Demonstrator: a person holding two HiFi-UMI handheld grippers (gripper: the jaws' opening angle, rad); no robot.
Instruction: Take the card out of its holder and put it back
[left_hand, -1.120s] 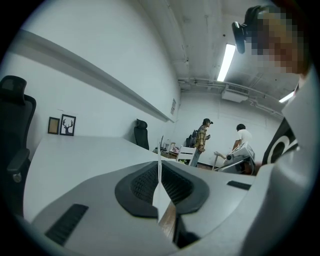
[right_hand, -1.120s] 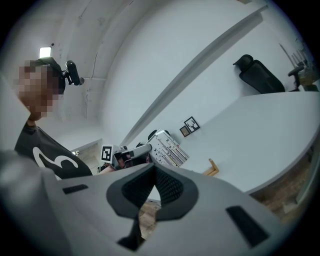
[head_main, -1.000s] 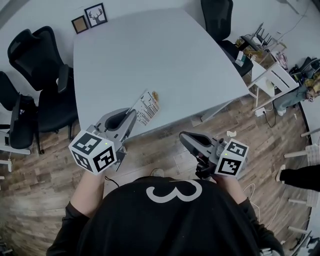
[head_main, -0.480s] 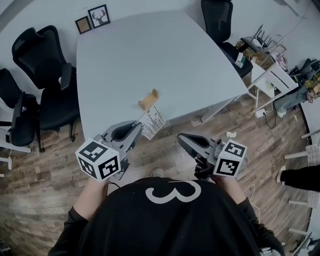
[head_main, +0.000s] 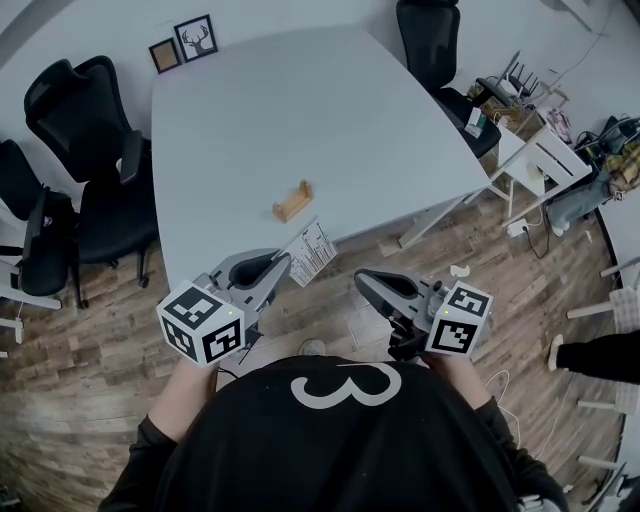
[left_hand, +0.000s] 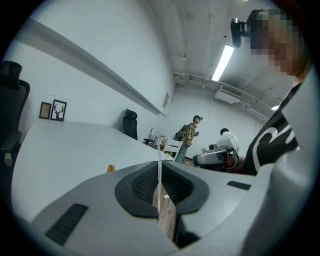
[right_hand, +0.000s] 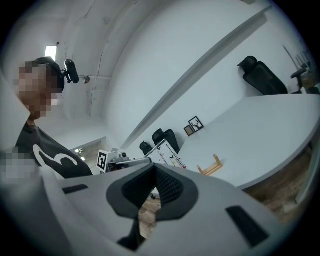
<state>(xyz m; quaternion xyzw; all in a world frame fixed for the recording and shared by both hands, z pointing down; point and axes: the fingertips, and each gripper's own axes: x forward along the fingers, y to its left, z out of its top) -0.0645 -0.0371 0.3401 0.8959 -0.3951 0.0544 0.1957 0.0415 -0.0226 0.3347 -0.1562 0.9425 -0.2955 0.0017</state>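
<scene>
Off to the left, black office chairs (head_main: 85, 150) crowd the table's (head_main: 300, 110) left edge, and two small framed pictures (head_main: 180, 42) stand at its far left corner. From there a wide stretch of pale table top runs down to the wooden card holder (head_main: 292, 201), which stands a little way in from the near edge.

The left claw (head_main: 276, 270) is held off the table, over the plank floor (head_main: 60, 350), just outside that near edge. Its jaws are pinched down on one end of the card (head_main: 311, 252). The card sticks out past the claw tips across the table's edge, near the holder but clear of it. In the left gripper view the card (left_hand: 159, 155) shows edge-on as a thin white line between the pads.

Across an open gap of floor, the right claw (head_main: 370, 284) hangs beside the person's body, also off the table. Its jaws (right_hand: 152, 167) are together with nothing in them.

Further right, the table's slanted right edge gives onto open floor, with another black chair (head_main: 432, 40) at the far corner and a cluttered white stand (head_main: 540, 155) beyond.
</scene>
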